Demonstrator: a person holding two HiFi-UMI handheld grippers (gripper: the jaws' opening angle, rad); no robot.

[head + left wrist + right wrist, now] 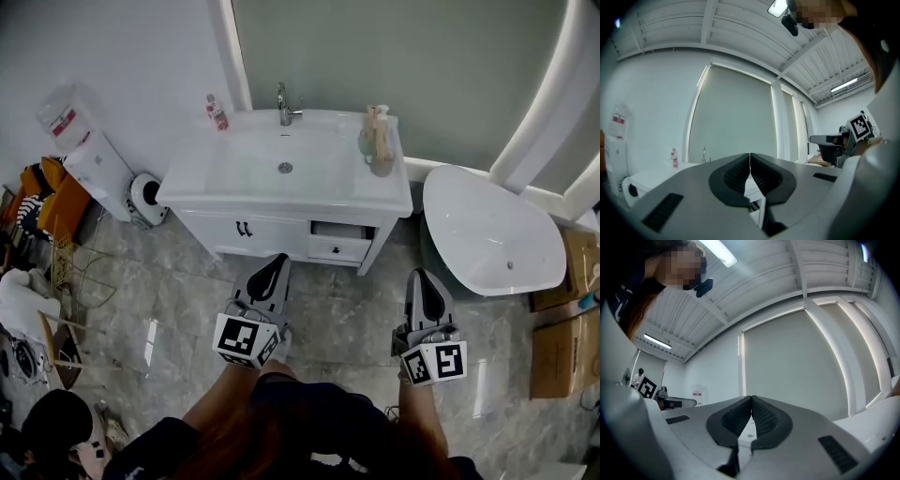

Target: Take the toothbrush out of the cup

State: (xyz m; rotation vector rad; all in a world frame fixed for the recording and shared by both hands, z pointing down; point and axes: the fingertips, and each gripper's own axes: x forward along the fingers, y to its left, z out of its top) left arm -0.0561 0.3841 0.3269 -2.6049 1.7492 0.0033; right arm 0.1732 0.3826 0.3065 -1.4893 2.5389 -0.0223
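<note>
Nearest to us, we hold the left gripper and the right gripper, both smooth grey plastic shells tapering to black ribbed rubber pads, each with a white cube of black square markers at its back. In both gripper views the pads of each claw meet along a thin seam with nothing between them. Both claws point level toward the vanity and are well apart from it. Under them lies a glossy grey marble-look tile floor. Beyond it stands the white vanity cabinet with dark handles, and its small right-hand drawer juts out partly open on the right gripper's side. On top sits a smooth white rectangular basin counter with a chrome tap at the back and a small red-labelled bottle at its rear left corner. The pale green cup stands on the counter's right rear corner, beside the basin, with tan upright pieces rising there. The toothbrush is too small for us to pick out among them. To the right, an oval glossy white bathtub sits near the cabinet, with brown cardboard boxes past it.
</note>
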